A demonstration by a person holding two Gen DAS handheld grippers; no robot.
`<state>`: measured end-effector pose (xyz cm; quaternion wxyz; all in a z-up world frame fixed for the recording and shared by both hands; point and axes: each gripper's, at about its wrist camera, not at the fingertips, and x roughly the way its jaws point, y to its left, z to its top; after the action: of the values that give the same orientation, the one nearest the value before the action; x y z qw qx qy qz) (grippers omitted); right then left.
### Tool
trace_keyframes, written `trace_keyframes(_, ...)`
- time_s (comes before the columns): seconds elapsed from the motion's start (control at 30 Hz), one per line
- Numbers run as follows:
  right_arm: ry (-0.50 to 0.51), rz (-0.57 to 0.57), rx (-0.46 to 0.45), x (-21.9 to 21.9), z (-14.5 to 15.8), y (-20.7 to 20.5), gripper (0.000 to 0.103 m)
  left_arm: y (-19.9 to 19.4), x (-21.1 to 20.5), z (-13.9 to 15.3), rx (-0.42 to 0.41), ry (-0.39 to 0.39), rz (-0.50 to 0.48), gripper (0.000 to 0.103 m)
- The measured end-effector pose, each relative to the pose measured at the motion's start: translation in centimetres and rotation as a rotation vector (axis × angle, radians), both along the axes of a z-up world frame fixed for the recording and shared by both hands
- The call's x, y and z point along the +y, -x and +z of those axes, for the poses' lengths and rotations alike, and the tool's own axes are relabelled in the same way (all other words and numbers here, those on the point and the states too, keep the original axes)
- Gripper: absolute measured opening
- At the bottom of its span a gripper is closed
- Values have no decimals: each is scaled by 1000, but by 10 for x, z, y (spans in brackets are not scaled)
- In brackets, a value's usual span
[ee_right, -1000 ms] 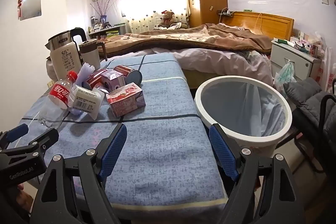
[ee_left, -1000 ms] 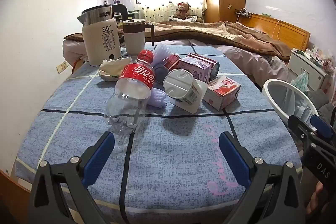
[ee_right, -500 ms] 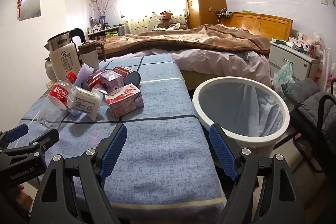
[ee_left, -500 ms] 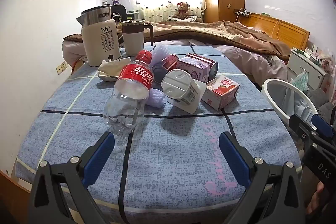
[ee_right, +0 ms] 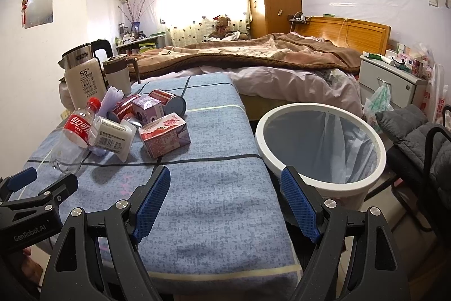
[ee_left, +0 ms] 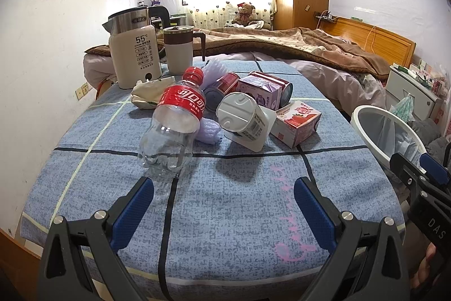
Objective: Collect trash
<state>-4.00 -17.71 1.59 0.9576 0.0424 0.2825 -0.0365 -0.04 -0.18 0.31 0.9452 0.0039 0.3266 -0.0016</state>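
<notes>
Hovering over the desk [ee_left: 225, 202], your left gripper [ee_left: 224, 196] gapes wide, empty. Your right gripper [ee_right: 225, 199] likewise, bottle [ee_left: 174, 126] and bin [ee_right: 321, 145] untouched.

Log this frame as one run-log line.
phase: pre-grasp | left gripper: open, empty, facing cola bottle | right gripper: open, empty | trash pile on blue cloth | lined bin: nothing visible inside
</notes>
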Motion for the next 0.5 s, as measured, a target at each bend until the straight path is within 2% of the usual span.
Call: trace_keyframes(0.5, 3, -4, -3, 0, 0, 0, 81, 1, -3, -3, -2, -3, -1, 101)
